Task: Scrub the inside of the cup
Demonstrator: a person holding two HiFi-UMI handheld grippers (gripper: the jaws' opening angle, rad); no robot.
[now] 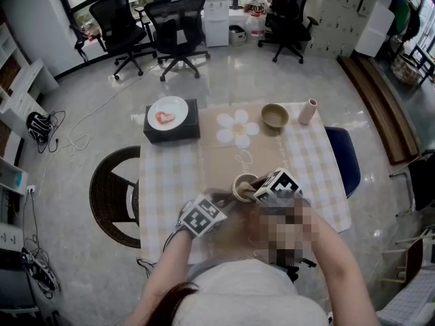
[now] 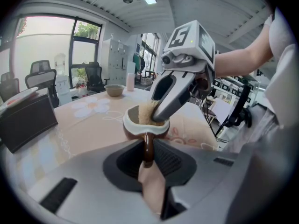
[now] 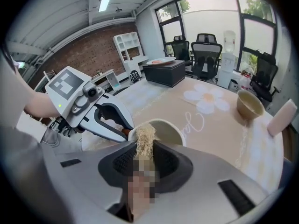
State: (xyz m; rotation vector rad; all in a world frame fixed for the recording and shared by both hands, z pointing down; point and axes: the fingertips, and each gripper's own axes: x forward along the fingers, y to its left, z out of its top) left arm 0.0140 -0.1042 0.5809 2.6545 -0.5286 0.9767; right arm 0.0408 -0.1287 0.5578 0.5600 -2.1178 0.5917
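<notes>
Nearest the left claw (image 2: 148, 154) is the cup (image 2: 140, 124), brown outside and pale inside, at the near edge of the tabletop (image 1: 166, 175). Whether it rests on the checked cloth or hangs just off it cannot be told. The right claw (image 3: 144, 149) comes in over the cup's rim from the opposite side, so each claw's grey body hides part of the cup from the other's camera.

Further out on the cloth lies a daisy-shaped mat (image 1: 238, 128). Past it, at the far right, are an olive bowl (image 1: 274, 116) and a pink tumbler (image 1: 308, 111). A black box (image 1: 171, 134) at the far left carries a white plate (image 1: 168, 112). Off the tabletop a dark round chair (image 1: 109, 195) stands on the left and a blue seat (image 1: 343, 158) on the right, with office chairs (image 1: 173, 19) by the far windows.

The left claw is pressed nearly together, pinching the cup's brown handle (image 2: 148, 146), which stands upright between the jaws. The right claw is clamped on a brush (image 3: 144, 141). Its straw-coloured bristles (image 2: 147, 112) reach down inside the cup, against the inner wall.

Both forearms reach forward and inward from the person's body and meet over the near edge. The right claw tilts steeply down into the cup, its marker cube (image 2: 189, 35) uppermost
</notes>
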